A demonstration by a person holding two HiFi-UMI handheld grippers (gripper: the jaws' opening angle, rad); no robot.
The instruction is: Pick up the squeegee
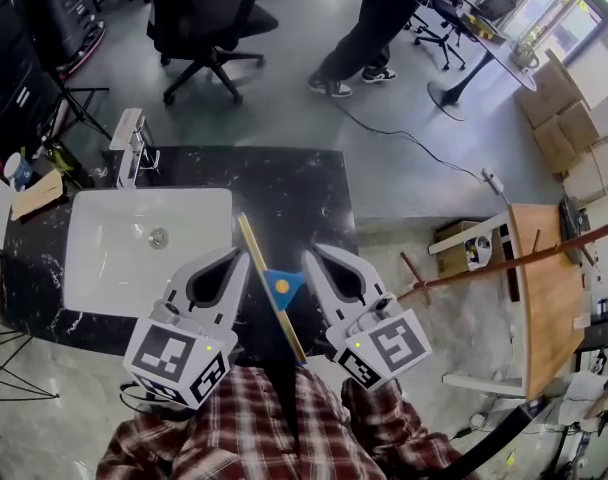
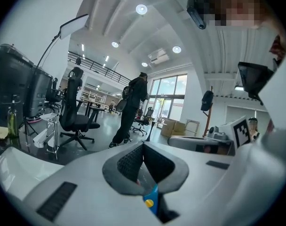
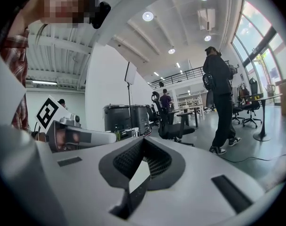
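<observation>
The squeegee (image 1: 281,286) lies on the dark desk (image 1: 294,198), right of the sink (image 1: 114,268). Left gripper (image 1: 240,258) and right gripper (image 1: 310,256) hover above it, fingers pressed together, empty.

Counter (image 1: 304,183) black, flecked white like marble. Sink (image 1: 114,268) white. Squeegee (image 1: 276,288): yellow bar, blue handle, yellow dot. Left gripper (image 1: 234,263) and right gripper (image 1: 319,263) pale grey with dark pads; cubes (image 1: 176,360) white with black square patterns. Shirt (image 1: 244,428) red, white and dark plaid. Floor (image 1: 284,108) grey. Chair (image 1: 209,23) black. Table (image 1: 544,288) tan wood.
</observation>
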